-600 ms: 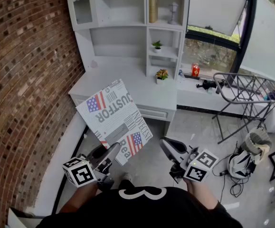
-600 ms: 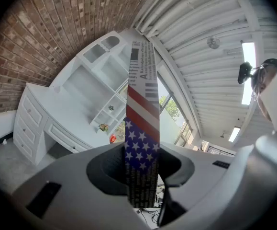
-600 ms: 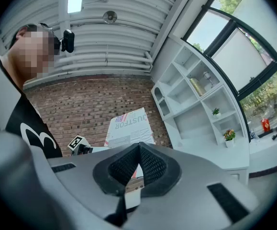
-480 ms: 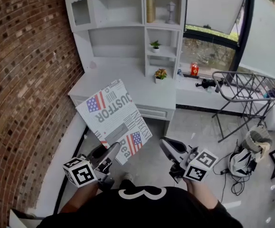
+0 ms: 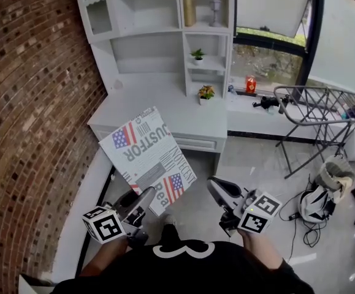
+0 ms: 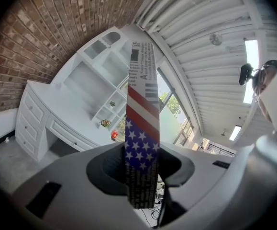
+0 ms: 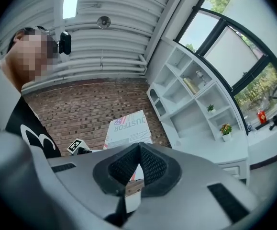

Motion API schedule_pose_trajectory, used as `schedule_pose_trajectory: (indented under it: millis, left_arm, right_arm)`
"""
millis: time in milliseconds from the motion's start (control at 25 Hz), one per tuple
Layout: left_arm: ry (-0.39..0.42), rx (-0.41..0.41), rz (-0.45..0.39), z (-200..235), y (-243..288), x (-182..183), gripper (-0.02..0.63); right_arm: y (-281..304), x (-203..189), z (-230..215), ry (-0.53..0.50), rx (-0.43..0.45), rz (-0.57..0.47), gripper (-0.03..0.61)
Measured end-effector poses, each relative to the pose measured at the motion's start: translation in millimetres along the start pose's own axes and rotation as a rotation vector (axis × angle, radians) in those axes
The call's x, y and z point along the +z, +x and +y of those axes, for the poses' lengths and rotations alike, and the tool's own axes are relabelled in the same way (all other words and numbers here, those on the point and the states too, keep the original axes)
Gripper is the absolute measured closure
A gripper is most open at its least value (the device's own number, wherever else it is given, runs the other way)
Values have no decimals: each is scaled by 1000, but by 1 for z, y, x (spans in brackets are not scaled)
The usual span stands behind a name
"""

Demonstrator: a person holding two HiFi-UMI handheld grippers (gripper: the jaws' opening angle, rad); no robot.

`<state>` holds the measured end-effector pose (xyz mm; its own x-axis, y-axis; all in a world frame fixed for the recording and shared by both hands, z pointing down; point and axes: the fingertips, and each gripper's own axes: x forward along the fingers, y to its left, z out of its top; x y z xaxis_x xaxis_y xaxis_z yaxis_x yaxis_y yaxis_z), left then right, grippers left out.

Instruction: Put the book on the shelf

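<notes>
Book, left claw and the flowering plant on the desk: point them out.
book (image 5: pixel 145 155): head view, middle of its cover.
left claw (image 5: pixel 148 195): head view, between its tips, at the book's lower edge.
flowering plant (image 5: pixel 206 92): head view, on its blossoms.

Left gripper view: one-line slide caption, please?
Left gripper clamps a flag-printed newsprint-patterned book edge-on; white shelf unit beyond.
</notes>
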<state>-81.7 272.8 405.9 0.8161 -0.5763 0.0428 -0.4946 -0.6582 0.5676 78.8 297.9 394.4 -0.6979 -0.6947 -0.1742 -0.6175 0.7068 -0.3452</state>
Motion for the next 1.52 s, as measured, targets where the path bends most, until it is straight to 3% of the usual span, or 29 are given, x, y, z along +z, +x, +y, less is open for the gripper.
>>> schedule_pose_trajectory:
  millis: [240, 640, 920, 1240, 1520]
  left_arm:
    - [-8, 7, 12, 23, 10, 3, 463]
    - [-90, 10, 50, 91, 54, 14, 462]
    - [-120, 20, 50, 157, 98, 55, 462]
    - [-44, 19, 60, 234, 142, 115, 463]
    - [-37, 26, 67, 289, 165, 160, 462]
  right_arm:
    - [11, -10, -19, 37, -19, 16, 574]
    - [59, -25, -82, 89, -70, 61, 574]
    - [130, -23, -140, 115, -83, 93, 574]
    - [228, -18, -203, 119, -87, 154, 574]
    - [299, -8, -241, 101, -78, 171, 574]
